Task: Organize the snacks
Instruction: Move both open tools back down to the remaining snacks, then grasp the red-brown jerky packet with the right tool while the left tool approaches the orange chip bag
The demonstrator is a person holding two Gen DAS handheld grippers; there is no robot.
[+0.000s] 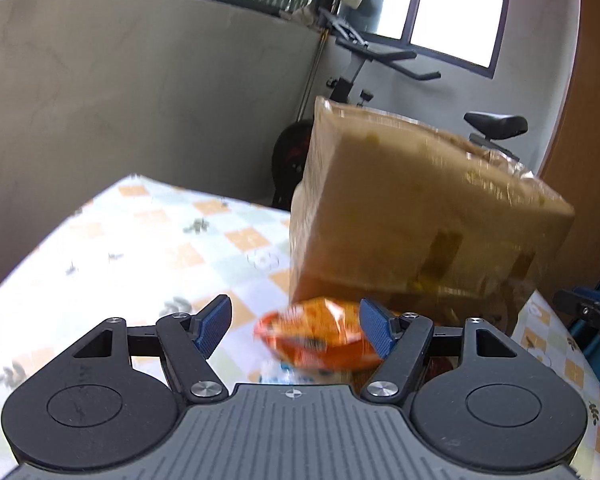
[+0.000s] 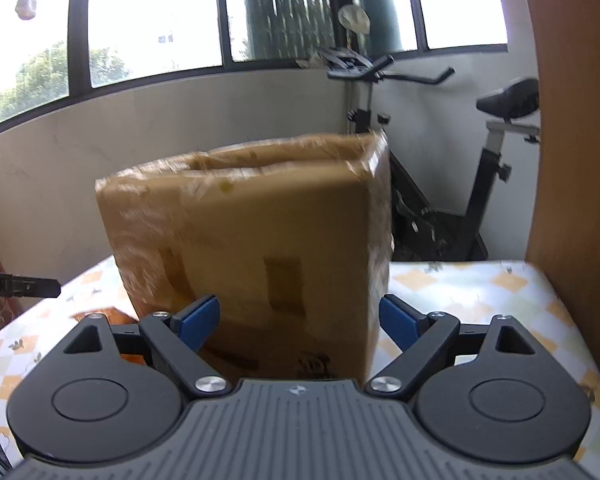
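A tall brown cardboard box wrapped in clear tape stands on the checkered table; it also fills the middle of the right wrist view. An orange snack packet lies at the box's foot, under my left gripper, which is open with the packet near its right finger. A blue-white packet edge shows below it. My right gripper is open, its jaws spread about the box's width just in front of it. The right gripper shows at the right edge of the left wrist view.
An exercise bike stands behind the table against the wall. A wooden panel rises at the table's right side. Another orange packet lies left of the box. Windows run along the back.
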